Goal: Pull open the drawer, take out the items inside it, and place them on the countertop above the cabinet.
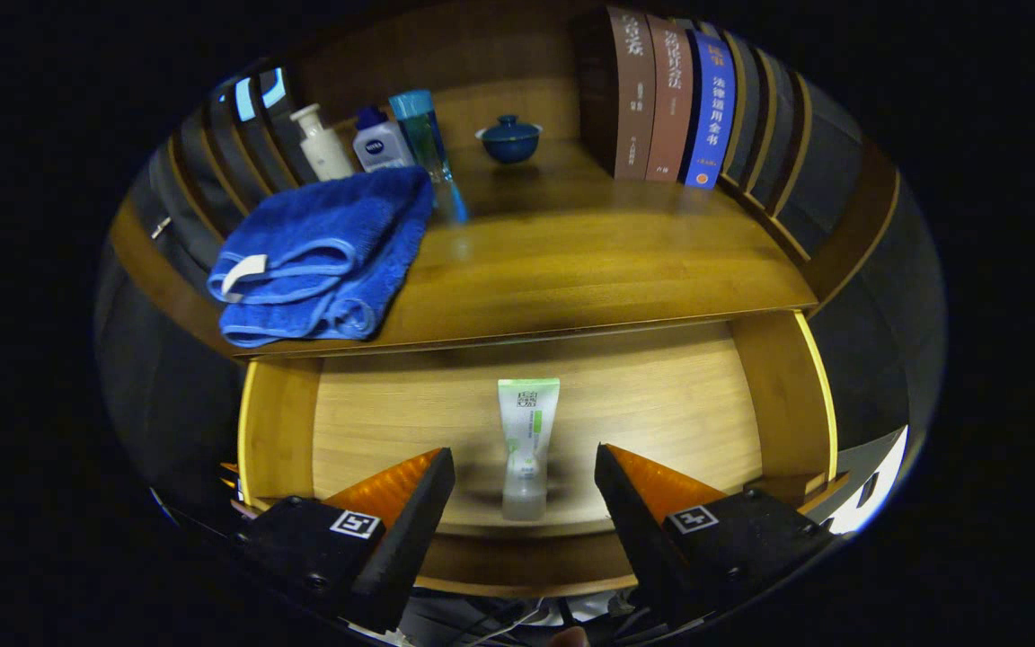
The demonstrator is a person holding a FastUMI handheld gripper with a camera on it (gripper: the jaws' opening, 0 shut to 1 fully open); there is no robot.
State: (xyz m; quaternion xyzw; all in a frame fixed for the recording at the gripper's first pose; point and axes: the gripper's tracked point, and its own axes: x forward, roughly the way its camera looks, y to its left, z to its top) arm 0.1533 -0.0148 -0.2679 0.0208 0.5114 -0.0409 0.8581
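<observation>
One tube (526, 445) between parted jaws.

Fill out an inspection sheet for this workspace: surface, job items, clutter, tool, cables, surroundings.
Surface: wooden countertop above the cabinet, bare in the middle and front right.
Job's things: drawer pulled open; one tube lies inside on the drawer floor; folded blue towel on the countertop's left.
Clutter: three bottles behind the towel, lidded blue bowl at the back, row of books at the back right.
Tool: gripper open, fingers either side of the tube's lower end, not pressing it.
Cables: some cords below the drawer front.
Surroundings: dark booth, nothing else seen.
</observation>
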